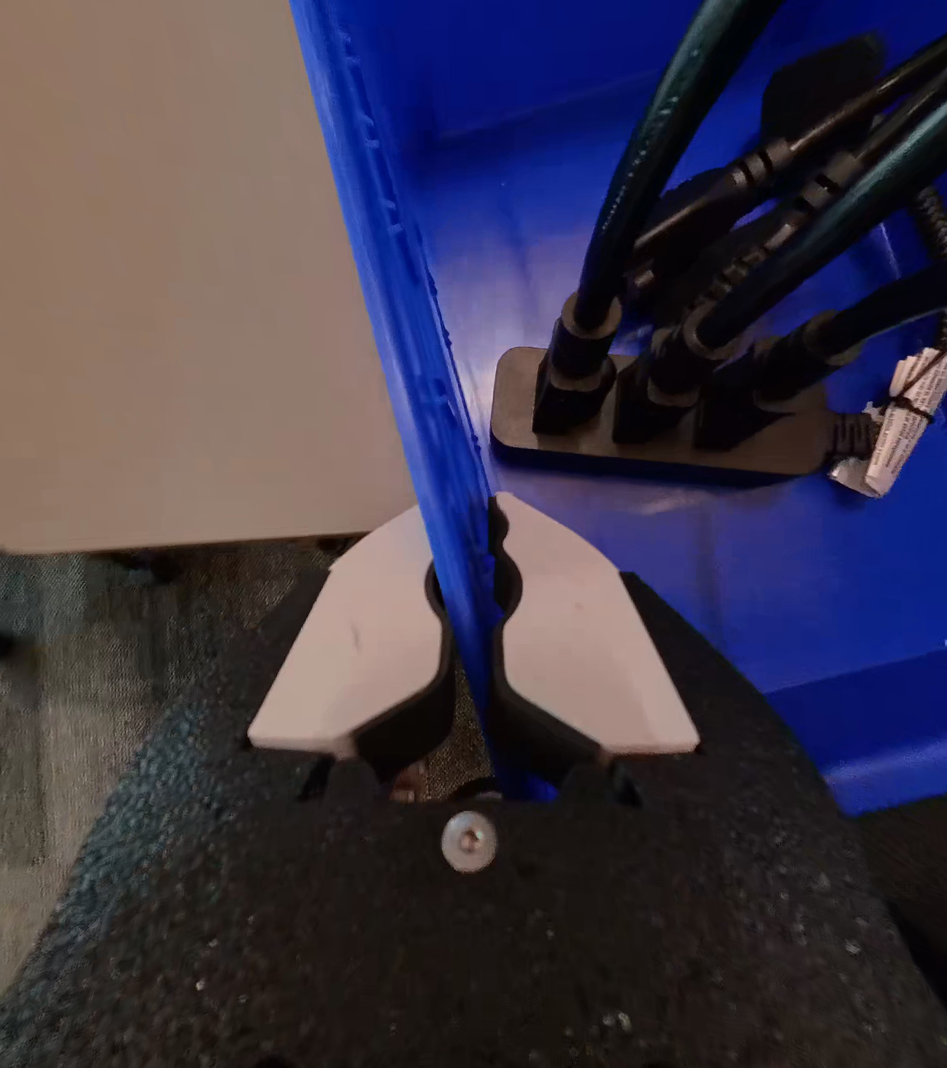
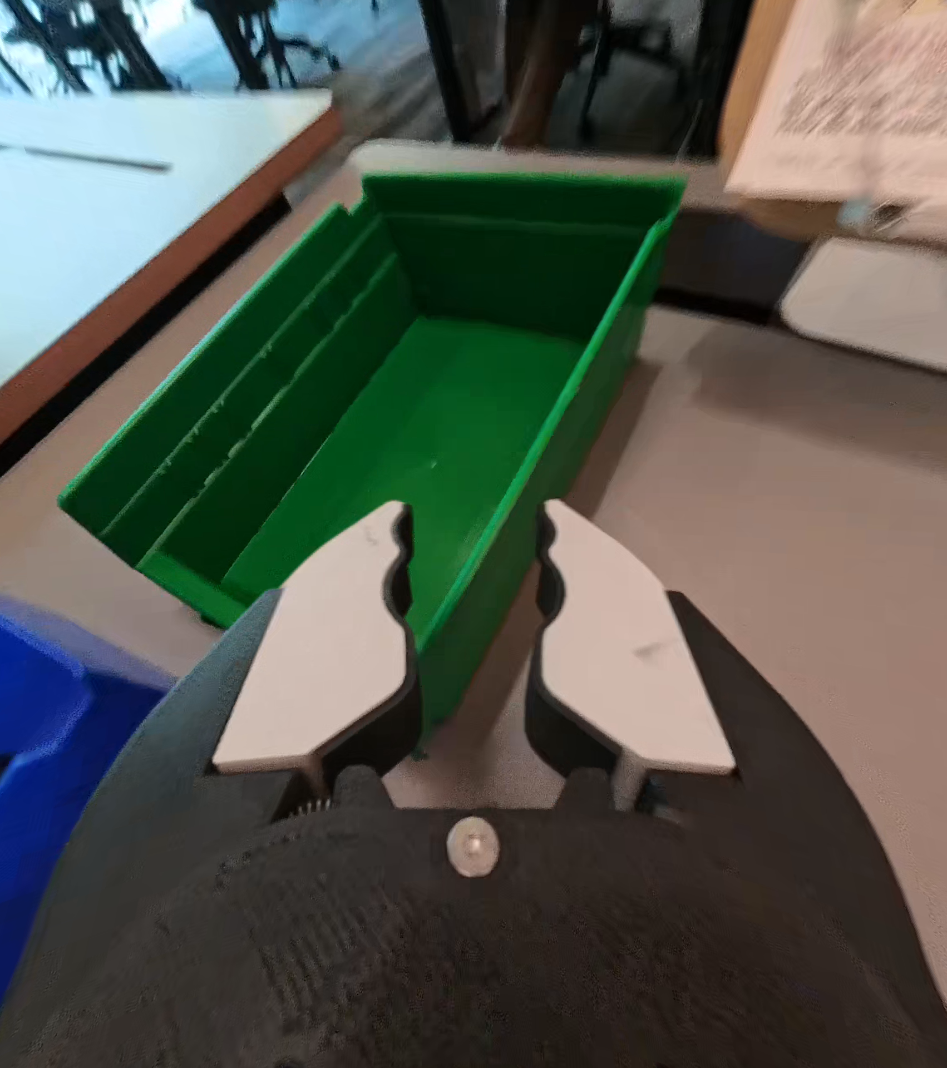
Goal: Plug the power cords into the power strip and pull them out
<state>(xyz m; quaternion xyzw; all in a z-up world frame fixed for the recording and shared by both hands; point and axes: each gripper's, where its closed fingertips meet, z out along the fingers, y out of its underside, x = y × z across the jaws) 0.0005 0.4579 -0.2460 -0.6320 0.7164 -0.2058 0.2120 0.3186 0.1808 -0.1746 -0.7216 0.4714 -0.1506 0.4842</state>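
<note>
A black power strip (image 1: 656,448) lies on the floor of a blue bin (image 1: 748,578). Three black plugs (image 1: 572,387) sit in it, and their thick black cords (image 1: 644,167) rise up and to the right. A folded paper tag (image 1: 905,422) hangs at the strip's right end. My left gripper (image 1: 474,520) is shut on the bin's left wall (image 1: 402,300). My right gripper (image 2: 474,520) is open, its jaws astride the right wall (image 2: 563,416) of a green bin (image 2: 442,416) with nothing in it, not touching it.
The bins stand on a grey table (image 2: 777,520). A corner of the blue bin (image 2: 3,740) shows at the lower left of the right wrist view. Another table (image 2: 84,191) stands beyond on the left. A white box (image 2: 893,306) and papers (image 2: 876,98) lie at the right. Carpet (image 1: 55,722) shows below the table edge. The grippers' ends are close to 45 cm from one another.
</note>
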